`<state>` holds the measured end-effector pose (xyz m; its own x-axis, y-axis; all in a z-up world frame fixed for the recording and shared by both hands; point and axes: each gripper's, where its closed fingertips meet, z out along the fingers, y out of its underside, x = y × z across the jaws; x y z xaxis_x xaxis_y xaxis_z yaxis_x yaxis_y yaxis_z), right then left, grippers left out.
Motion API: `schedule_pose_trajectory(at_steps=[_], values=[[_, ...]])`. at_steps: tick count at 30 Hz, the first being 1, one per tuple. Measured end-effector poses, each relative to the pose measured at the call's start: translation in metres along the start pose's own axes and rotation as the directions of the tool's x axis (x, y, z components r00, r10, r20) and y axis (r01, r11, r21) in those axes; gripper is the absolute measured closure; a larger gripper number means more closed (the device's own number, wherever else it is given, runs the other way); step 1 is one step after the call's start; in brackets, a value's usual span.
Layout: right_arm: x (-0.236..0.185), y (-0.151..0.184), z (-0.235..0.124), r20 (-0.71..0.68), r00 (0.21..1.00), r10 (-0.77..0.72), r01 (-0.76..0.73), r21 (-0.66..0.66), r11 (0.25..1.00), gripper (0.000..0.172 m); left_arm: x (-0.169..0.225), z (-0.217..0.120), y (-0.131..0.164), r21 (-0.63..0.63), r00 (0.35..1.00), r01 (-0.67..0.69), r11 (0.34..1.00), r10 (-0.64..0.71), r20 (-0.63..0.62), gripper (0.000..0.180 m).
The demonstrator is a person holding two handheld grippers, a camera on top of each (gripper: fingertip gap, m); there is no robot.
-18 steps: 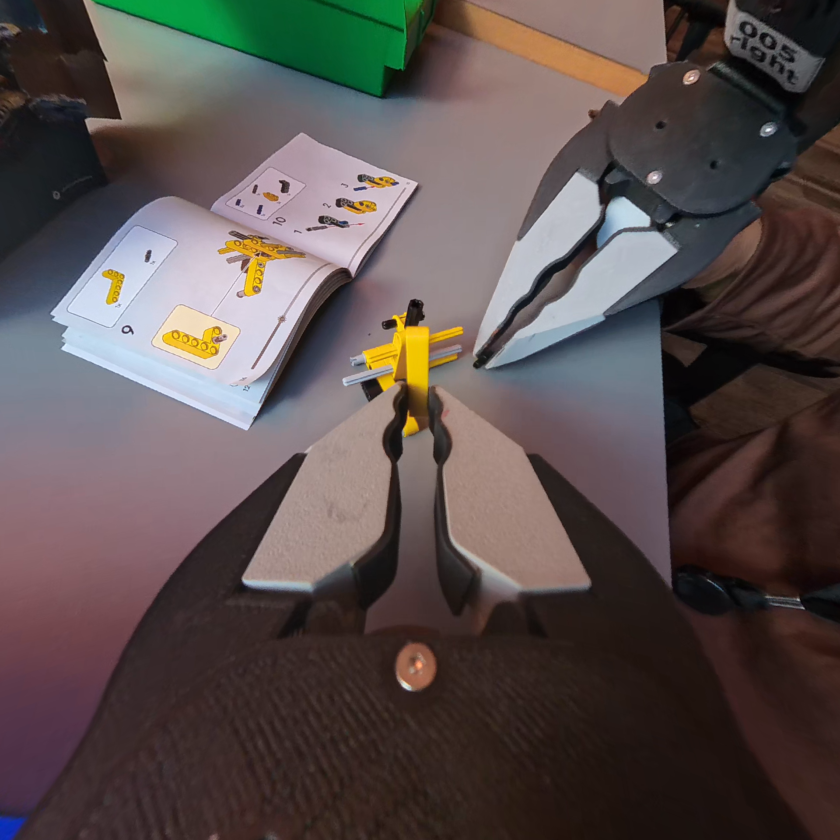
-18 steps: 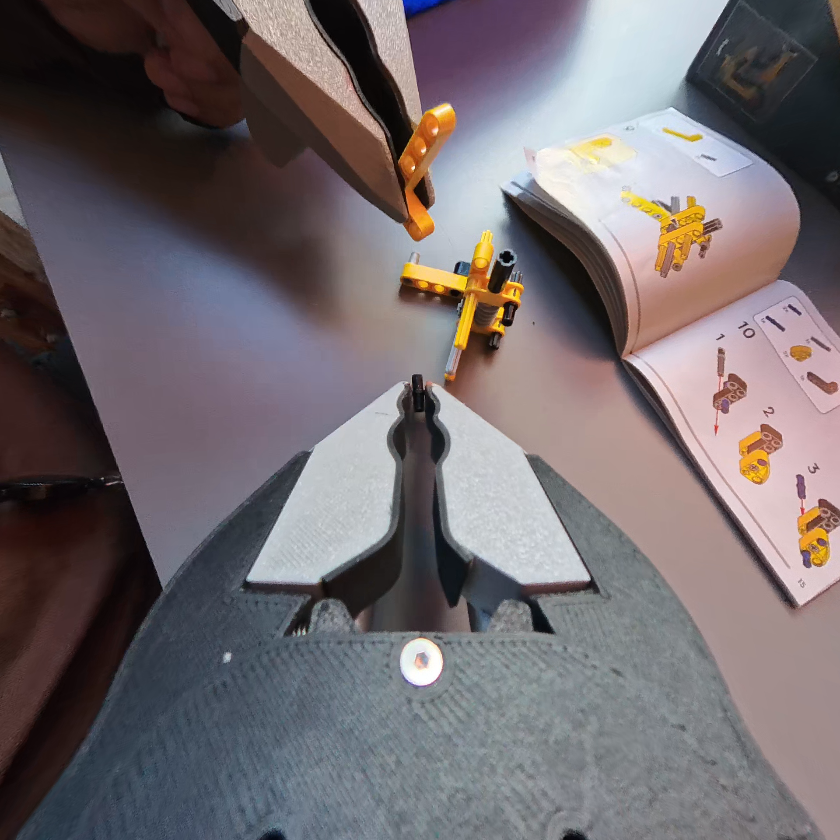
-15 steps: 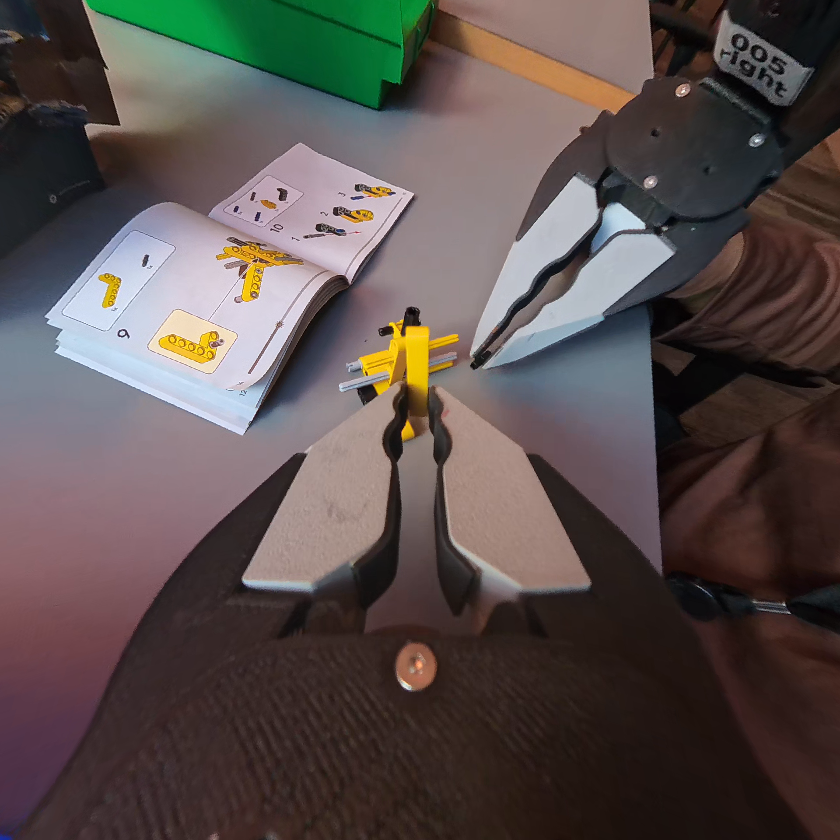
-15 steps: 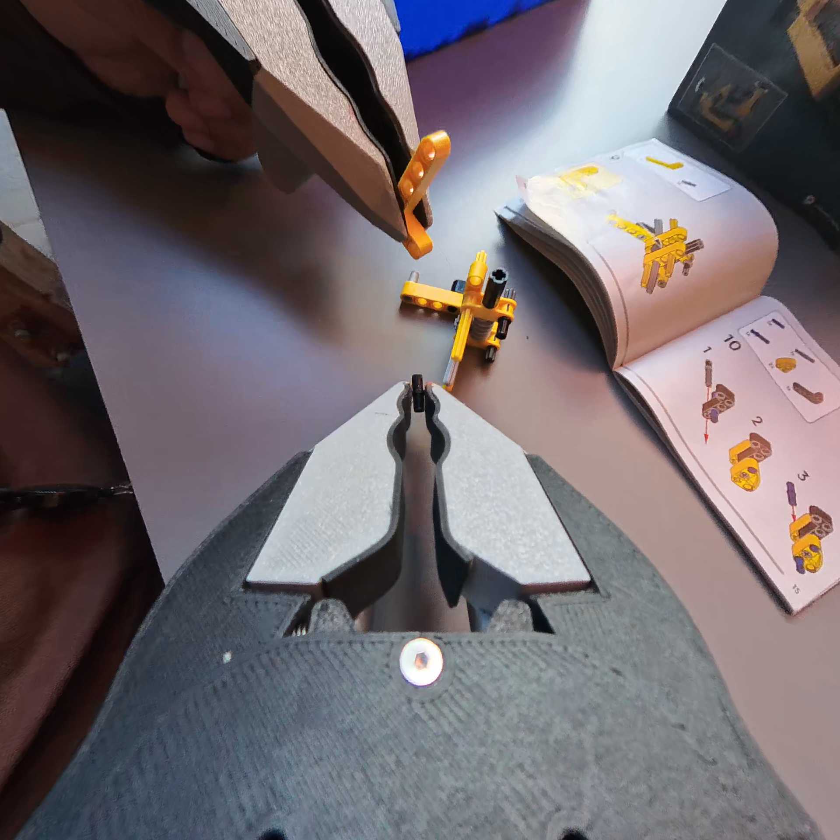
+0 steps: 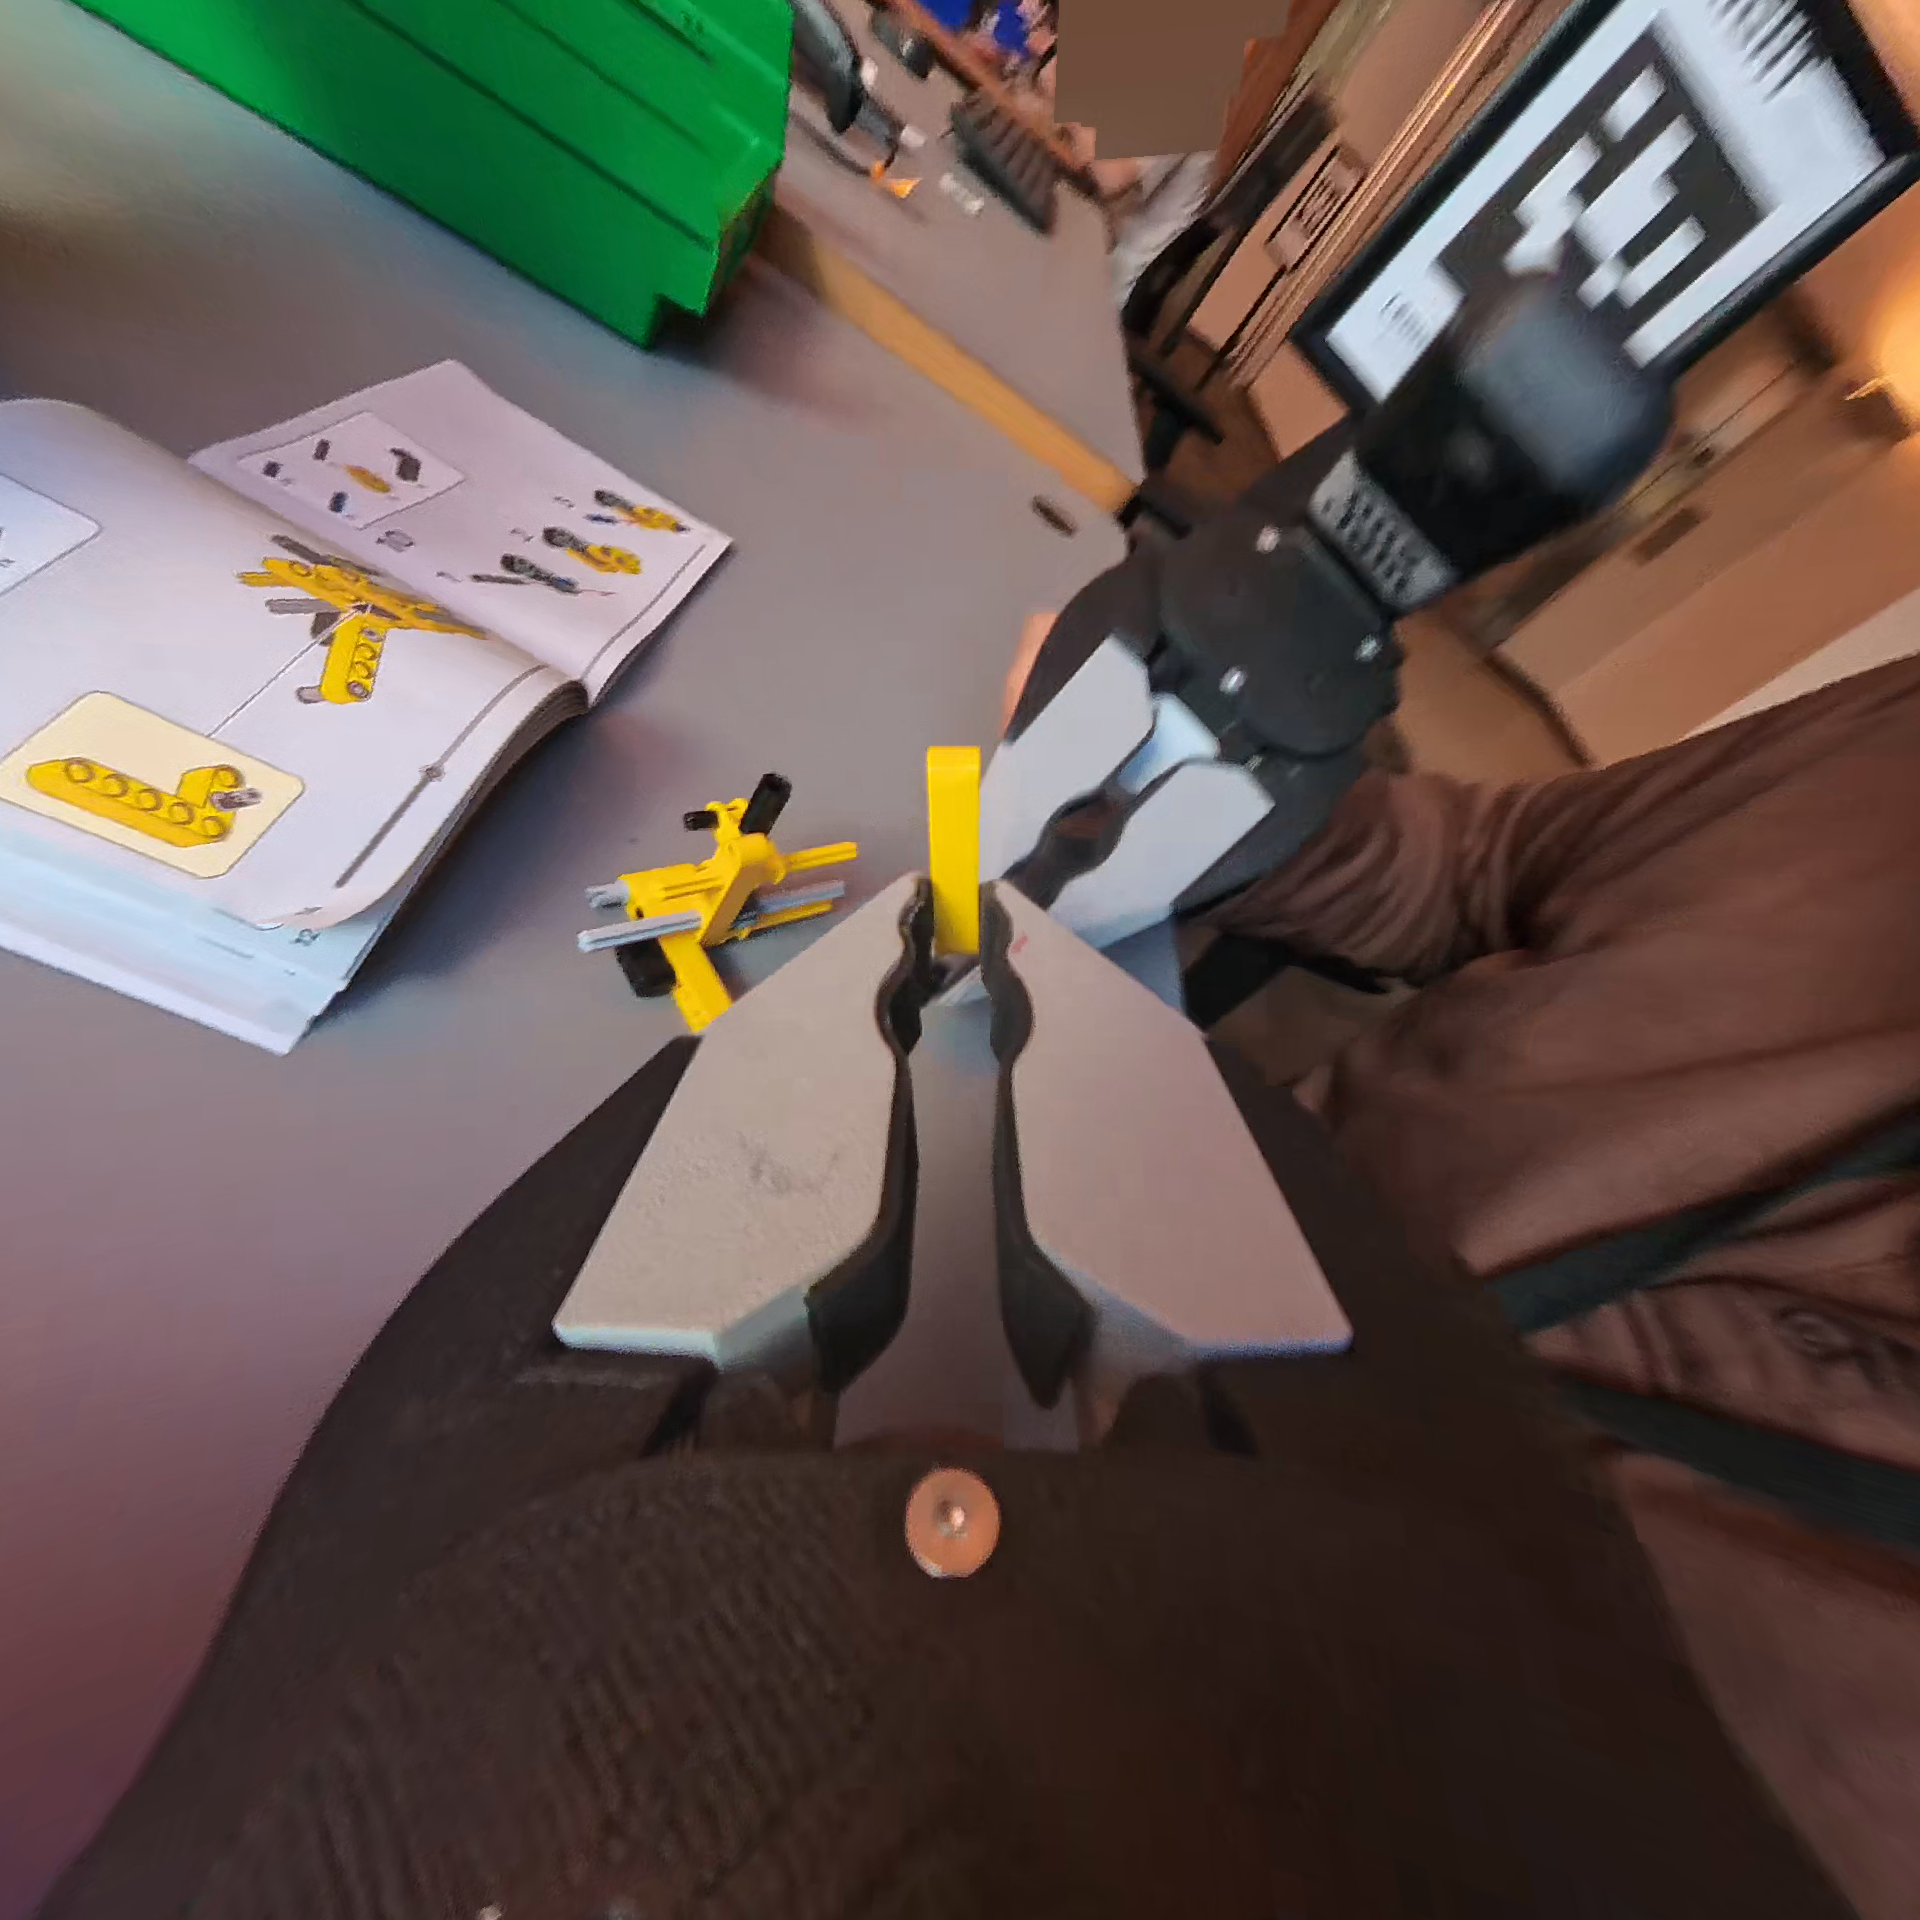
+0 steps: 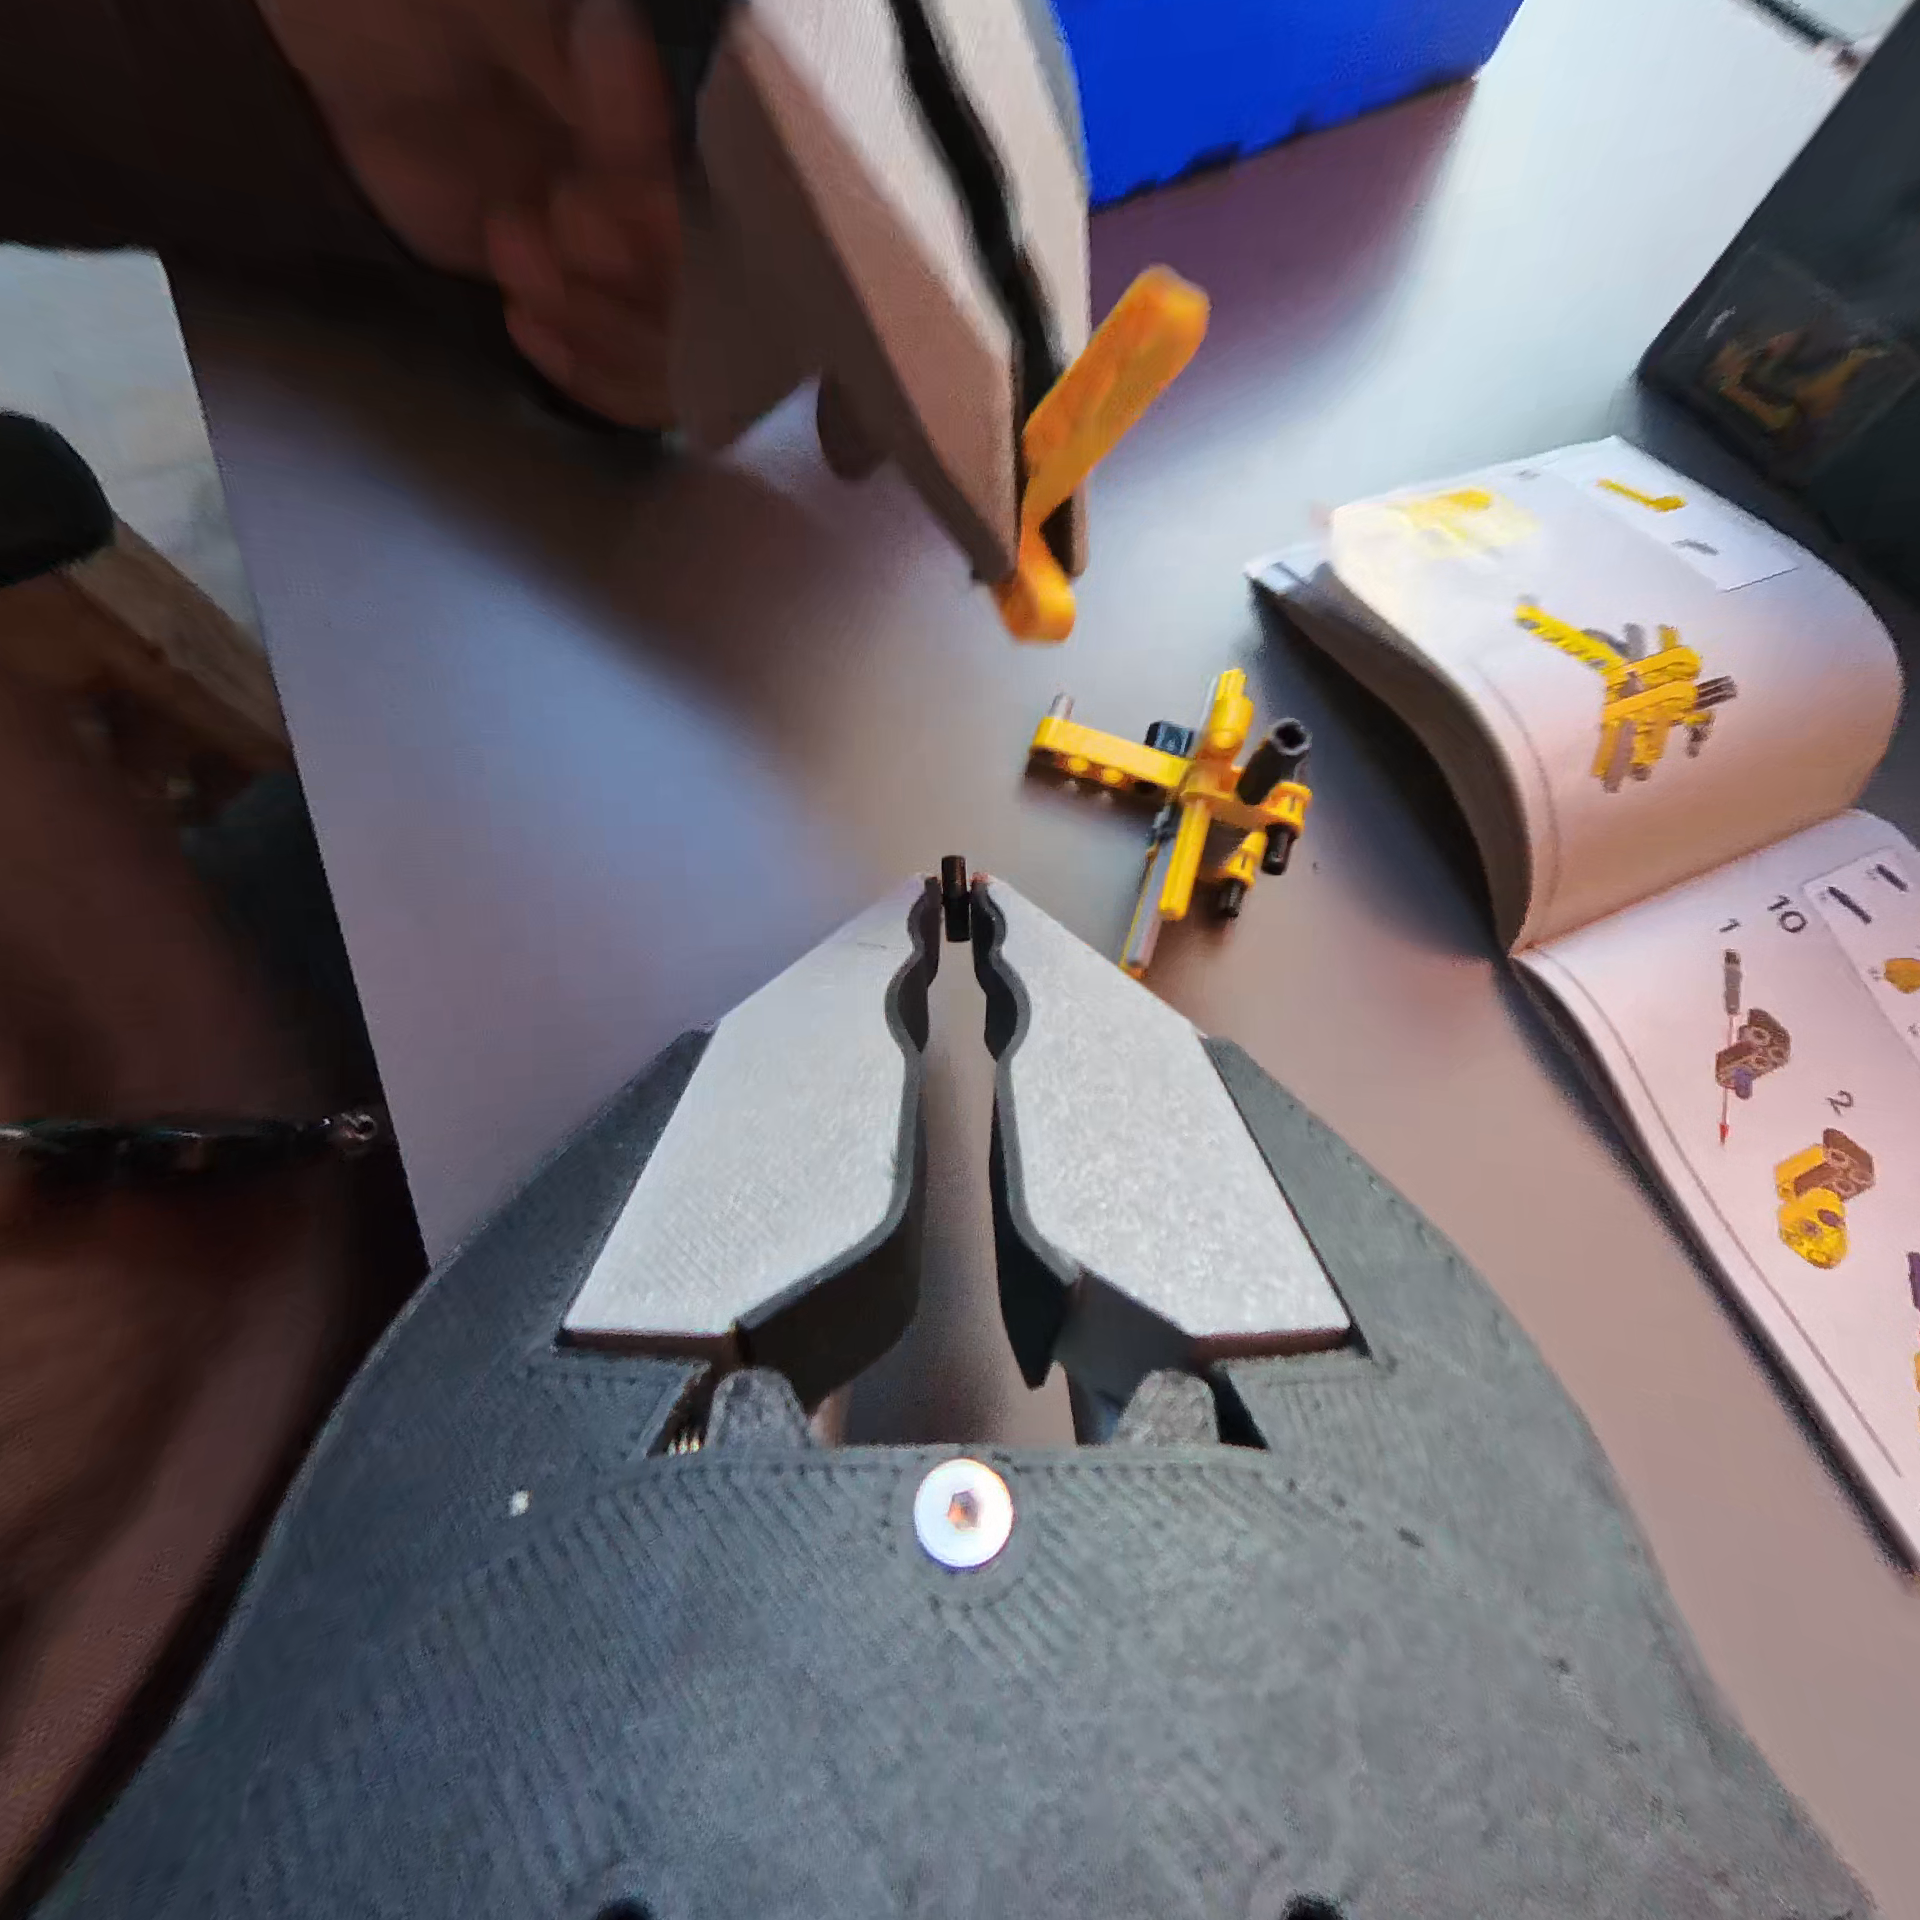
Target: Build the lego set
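My left gripper is shut on a yellow angled beam and holds it edge-on above the grey table. The beam also shows in the right wrist view, pinched in the left gripper. My right gripper is shut on a small black pin. In the left wrist view it sits close behind the beam. A small yellow assembly with grey axles and black pins lies on the table, left of the beam; it also shows in the right wrist view.
An open instruction booklet lies at the left; it also shows in the right wrist view. A green box stands at the back. A blue box and a dark box lie beyond. A brown sleeve fills the right. Tip to tip, the grippers are about 6 cm apart.
Both grippers have risen and drawn together: the yellow beam and the black pin stand much nearer each other. The assembly on the table has not moved. Both grasps hold as before.
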<state>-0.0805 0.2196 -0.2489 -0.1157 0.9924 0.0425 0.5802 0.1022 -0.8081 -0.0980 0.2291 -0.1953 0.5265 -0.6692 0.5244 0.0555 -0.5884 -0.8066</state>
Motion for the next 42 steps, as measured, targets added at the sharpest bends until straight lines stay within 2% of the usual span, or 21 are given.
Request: schedule_pose_trajectory(at_steps=[2,6,7,13,17,19,23,30,42], values=[[-0.002,0.006,0.005,-0.009,0.999,-0.032,0.032,-0.052,0.998,0.169,0.002,-0.003,-0.006,0.035,0.999,0.034,0.999,-0.033,-0.031,0.175],[-0.002,0.010,0.009,-0.017,0.999,-0.052,0.050,-0.087,0.995,0.164,-0.001,-0.001,-0.002,0.014,1.000,0.018,1.000,-0.018,-0.004,0.175],[-0.001,0.007,0.008,-0.024,0.999,-0.045,0.043,-0.070,0.997,0.158,-0.001,-0.001,-0.001,0.008,1.000,0.011,1.000,-0.011,0.000,0.175],[0.007,-0.033,-0.015,-0.069,0.997,0.017,-0.003,0.188,0.982,0.153,0.007,0.003,0.003,-0.011,0.999,0.013,1.000,-0.014,-0.030,0.175],[0.004,-0.050,-0.022,-0.153,0.981,-0.115,0.148,0.228,0.962,0.154,0.016,0.004,0.003,-0.013,0.994,0.059,0.998,-0.060,-0.096,0.175],[-0.001,-0.054,-0.021,-0.179,0.965,-0.193,0.230,0.218,0.948,0.164,0.017,0.004,0.004,-0.019,0.992,0.072,0.997,-0.073,-0.106,0.175],[-0.002,-0.051,-0.016,-0.219,0.927,-0.305,0.341,0.155,0.927,0.166,0.014,0.005,0.008,-0.038,0.992,0.080,0.996,-0.083,-0.099,0.174],[-0.007,-0.042,-0.019,-0.181,0.889,-0.421,0.442,0.097,0.892,0.167,0.019,0.003,0.008,-0.046,0.986,0.090,0.995,-0.096,-0.138,0.173],[-0.009,-0.034,-0.013,-0.152,0.848,-0.507,0.516,0.024,0.856,0.167,0.013,0.006,0.020,-0.110,0.992,0.076,0.991,-0.086,-0.095,0.174]])
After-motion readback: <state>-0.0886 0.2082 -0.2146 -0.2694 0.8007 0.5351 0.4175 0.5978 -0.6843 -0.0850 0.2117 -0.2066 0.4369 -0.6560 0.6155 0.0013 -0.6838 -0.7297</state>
